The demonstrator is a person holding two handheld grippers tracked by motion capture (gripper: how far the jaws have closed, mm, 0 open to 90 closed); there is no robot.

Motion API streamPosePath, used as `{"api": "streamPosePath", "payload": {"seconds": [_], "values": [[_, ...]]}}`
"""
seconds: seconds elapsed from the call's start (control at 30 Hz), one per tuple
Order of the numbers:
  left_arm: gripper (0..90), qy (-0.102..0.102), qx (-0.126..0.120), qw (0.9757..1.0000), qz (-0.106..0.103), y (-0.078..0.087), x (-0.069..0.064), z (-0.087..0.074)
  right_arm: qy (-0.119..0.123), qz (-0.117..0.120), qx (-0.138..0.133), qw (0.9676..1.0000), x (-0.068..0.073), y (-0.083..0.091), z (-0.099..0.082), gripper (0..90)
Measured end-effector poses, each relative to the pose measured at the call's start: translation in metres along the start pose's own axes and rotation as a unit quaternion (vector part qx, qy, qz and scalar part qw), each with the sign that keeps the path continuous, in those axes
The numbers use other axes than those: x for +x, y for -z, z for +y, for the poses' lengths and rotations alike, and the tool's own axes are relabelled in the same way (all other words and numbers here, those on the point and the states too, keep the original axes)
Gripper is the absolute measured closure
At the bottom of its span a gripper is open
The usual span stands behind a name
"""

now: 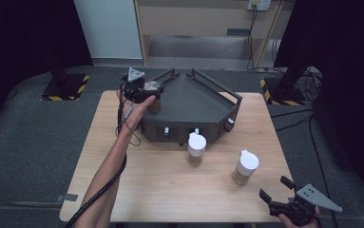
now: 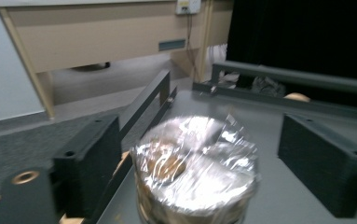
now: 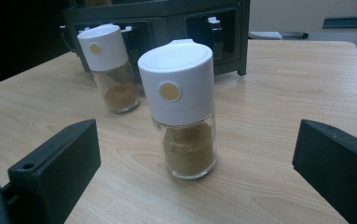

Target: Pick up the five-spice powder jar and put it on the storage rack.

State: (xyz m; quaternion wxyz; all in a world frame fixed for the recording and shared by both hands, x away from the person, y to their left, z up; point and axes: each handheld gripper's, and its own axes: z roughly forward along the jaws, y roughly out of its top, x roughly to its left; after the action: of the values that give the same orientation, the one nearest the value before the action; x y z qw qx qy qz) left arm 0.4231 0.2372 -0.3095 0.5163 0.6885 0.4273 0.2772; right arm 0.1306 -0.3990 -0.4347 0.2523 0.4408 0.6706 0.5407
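Note:
A jar (image 2: 195, 172) with crinkled clear wrap over its top stands on the left corner of the dark grey rack's (image 1: 194, 97) top shelf. My left gripper (image 1: 147, 89) is above and around it, one black jaw on each side with a small gap to the jar, so it is open. Two white-capped glass spice jars with brown powder stand on the wooden table (image 1: 160, 180): one (image 1: 196, 149) before the rack, one (image 1: 245, 167) to its right. My right gripper (image 1: 275, 188) is open at the table's front right, its jaws spread wide before the nearer spice jar (image 3: 185, 107).
The rack has raised rails around its shelf and small white-capped items in openings on its front face (image 1: 196, 130). The farther spice jar (image 3: 111, 70) stands close to that face. A cable (image 1: 99, 190) trails along the left forearm.

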Motion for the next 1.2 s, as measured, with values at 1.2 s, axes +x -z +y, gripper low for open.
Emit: {"api": "streamPosePath", "payload": {"seconds": [1.2], "values": [[0.0, -0.049, -0.042, 0.9939, -0.089, 0.118, -0.016, -0.014, 0.014, 0.000, 0.009, 0.9999, 0.004, -0.002, 0.003, 0.8]]}}
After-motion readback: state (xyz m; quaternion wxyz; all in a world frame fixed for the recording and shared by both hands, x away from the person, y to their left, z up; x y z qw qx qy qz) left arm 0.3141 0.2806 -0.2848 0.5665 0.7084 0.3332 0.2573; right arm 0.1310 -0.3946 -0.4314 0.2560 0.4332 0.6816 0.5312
